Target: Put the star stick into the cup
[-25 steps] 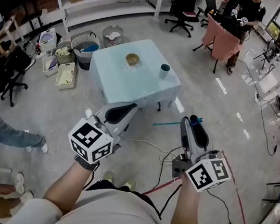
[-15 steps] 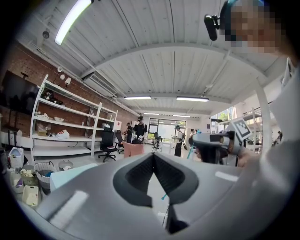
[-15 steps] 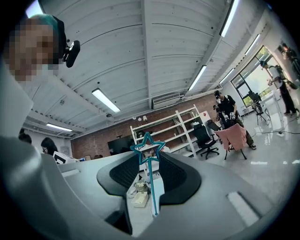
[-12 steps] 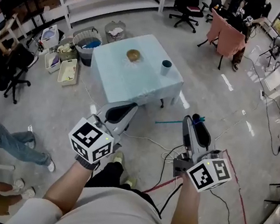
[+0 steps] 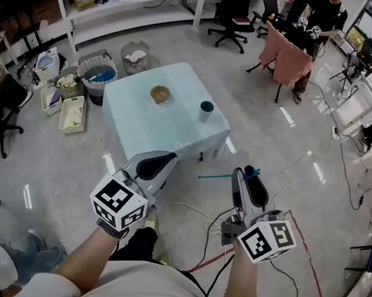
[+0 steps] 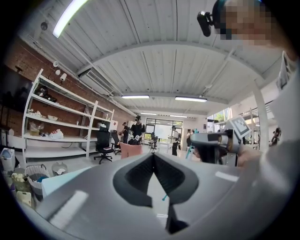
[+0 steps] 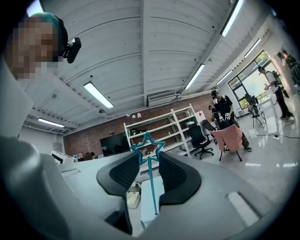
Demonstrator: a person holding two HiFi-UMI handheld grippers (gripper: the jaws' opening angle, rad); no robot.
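Star stick [image 7: 149,154]: teal, clamped between the right gripper's pads. Its open star outline stands at the jaw tips and its thin shaft runs down the gap between them. In the head view the shaft [image 5: 218,177] pokes out toward 9 o'clock, above the floor.
Right gripper [image 7: 149,161]: jaws closed on the star stick, held in the person's right hand. It sits at 4 o'clock from the desk and off it [image 5: 254,183].
Cup [image 5: 207,110]: dark teal, upright on the desk near its 3 o'clock edge. It lies at 11 o'clock from the right gripper, well apart from the stick.
Left gripper [image 6: 153,157]: jaws brought together at the tips, with nothing between them. It is at 9 o'clock from the right gripper, just short of the desk's near corner [image 5: 157,168].
Desk [image 5: 168,131]: pale blue cloth top.
Bowl [image 5: 159,94]: brownish, on the desk at 9 o'clock from the cup, apart from it.
Floor [image 5: 298,148]: grey and glossy, with cables lying under the grippers.
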